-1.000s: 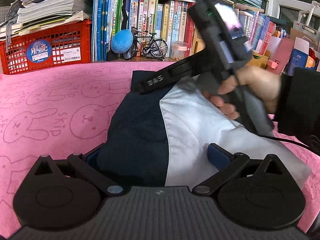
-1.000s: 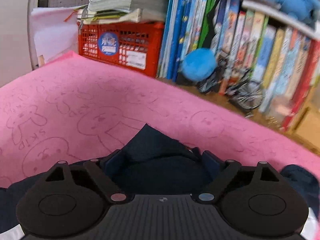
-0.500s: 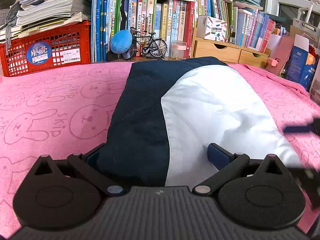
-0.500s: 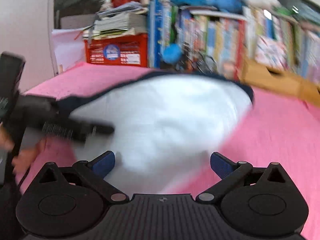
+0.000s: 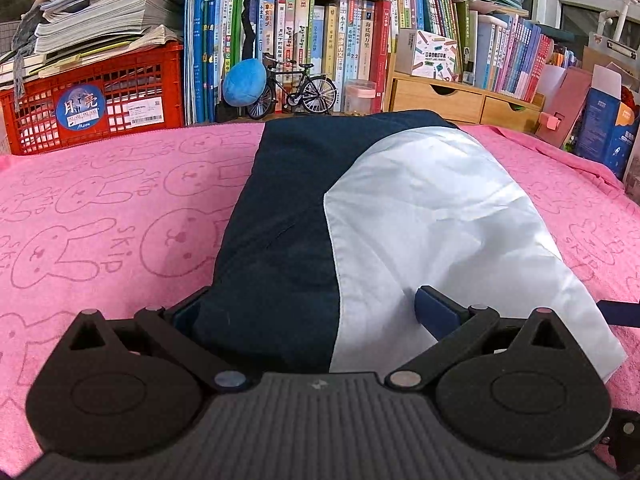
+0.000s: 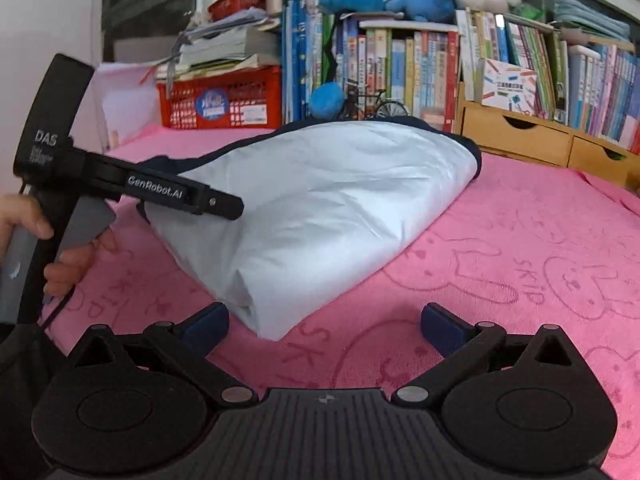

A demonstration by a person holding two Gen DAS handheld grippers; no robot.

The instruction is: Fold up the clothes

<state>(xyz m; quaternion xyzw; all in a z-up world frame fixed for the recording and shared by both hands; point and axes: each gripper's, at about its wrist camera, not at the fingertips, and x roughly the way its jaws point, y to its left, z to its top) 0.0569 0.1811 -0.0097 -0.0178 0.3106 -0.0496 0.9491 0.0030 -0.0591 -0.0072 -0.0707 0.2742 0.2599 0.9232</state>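
Observation:
A folded navy and white garment [image 5: 360, 208] lies on the pink rabbit-print towel [image 5: 120, 220]. My left gripper [image 5: 312, 312] is open at the garment's near edge, its jaws wide. The left finger is hidden under navy cloth and the right finger [image 5: 436, 312] rests on the white panel. In the right wrist view the garment [image 6: 320, 200] shows its white side, with a hand holding the left gripper [image 6: 228, 206] over it. My right gripper [image 6: 324, 324] stands open at the garment's near corner, which lies between its fingers, untouched by the pads. Its blue fingertip [image 5: 620, 312] shows at the edge of the left wrist view.
Behind the towel stand a red crate [image 5: 100, 104] piled with papers, a row of books [image 5: 320, 40], a blue plush ball [image 5: 244, 82], a small model bicycle [image 5: 296, 88] and a wooden drawer box [image 5: 440, 96]. Bare pink towel [image 6: 520, 260] lies to the garment's right.
My right gripper let go of the navy cloth at the far end, opened fully and swung back to the garment's near right corner. The garment now lies flat. The left gripper stayed put.

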